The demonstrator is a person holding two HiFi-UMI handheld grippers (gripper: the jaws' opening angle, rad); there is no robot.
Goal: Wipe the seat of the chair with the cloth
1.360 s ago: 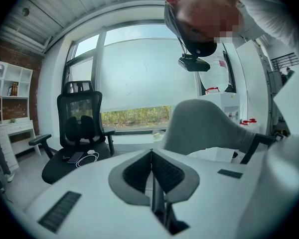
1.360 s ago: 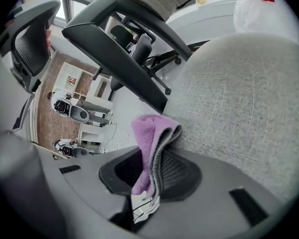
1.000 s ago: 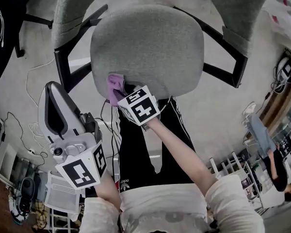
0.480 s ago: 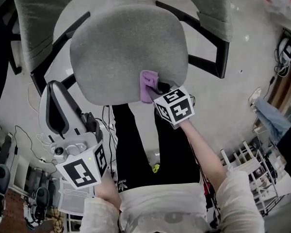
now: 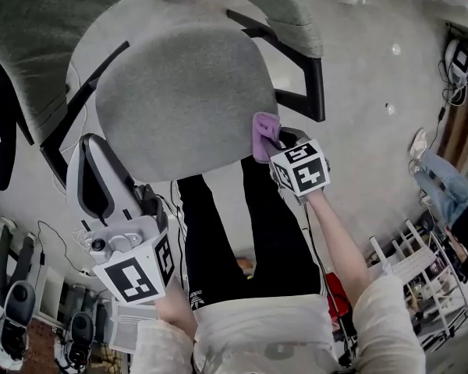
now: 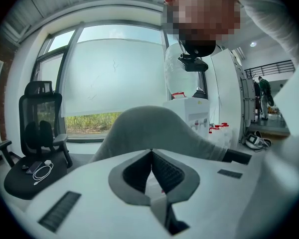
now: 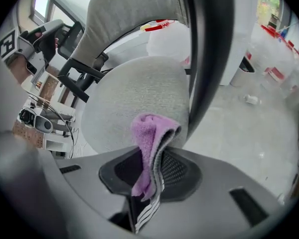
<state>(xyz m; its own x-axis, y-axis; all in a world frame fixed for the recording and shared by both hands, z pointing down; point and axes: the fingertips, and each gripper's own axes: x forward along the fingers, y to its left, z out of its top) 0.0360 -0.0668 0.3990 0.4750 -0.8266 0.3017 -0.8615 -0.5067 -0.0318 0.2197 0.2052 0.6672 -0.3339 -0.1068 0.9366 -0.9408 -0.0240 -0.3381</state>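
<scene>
Right claw is clenched on the purple cloth. In the right gripper view the claw pinches the folded fabric between its pads. A hump of cloth stands up ahead of the tips and a striped edge hangs down behind them. Left claw is clenched too, with nothing in it. In the left gripper view its tips meet, with only a narrow slit lower down between the pads.

Pale floor spreads out beyond and to the right of the right claw. The chair's grey backrest lies far ahead of both claws. Its round grey seat sits ahead and to the left of the right claw, and ahead and to the right of the left claw. A black armrest stands just ahead of the right claw, and in the right gripper view it rises as a dark post just right of the cloth. The person's black trousers fill the gap behind and between the two claws.

The cloth touches the seat's near rim at its right corner, at the right claw's tips and beside the armrest. The left claw is held apart from the seat, off its near left edge.
</scene>
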